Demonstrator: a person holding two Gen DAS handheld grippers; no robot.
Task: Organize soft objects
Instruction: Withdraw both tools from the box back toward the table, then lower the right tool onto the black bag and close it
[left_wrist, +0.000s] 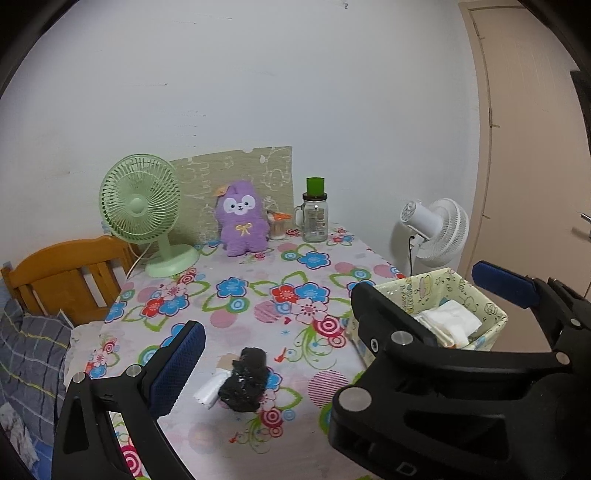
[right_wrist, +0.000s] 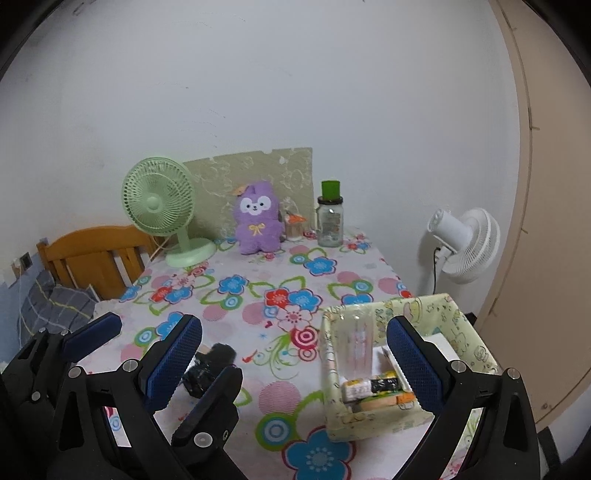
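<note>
Black crumpled soft bundle (left_wrist: 244, 380) lies on floral tablecloth (left_wrist: 258, 280) near front edge, white scrap beside it, apparently awaiting pickup. Left gripper (left_wrist: 354, 317) spread wide, empty, hovers over it. Right gripper (right_wrist: 295, 354) likewise agape, empty, over patterned storage box (right_wrist: 458, 321), probable destination, already holding small items. Purple plush (left_wrist: 243, 218), green fan (left_wrist: 140, 206), jar (left_wrist: 315, 218) against white wall.

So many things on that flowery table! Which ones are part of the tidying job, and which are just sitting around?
Part of the job:
- black soft bundle lying on the tablecloth
- patterned storage box already holding a few items
- left gripper and right gripper, both open

Just lying about:
- green fan
- purple plush toy, possibly next in line
- glass jar
- white fan
</note>
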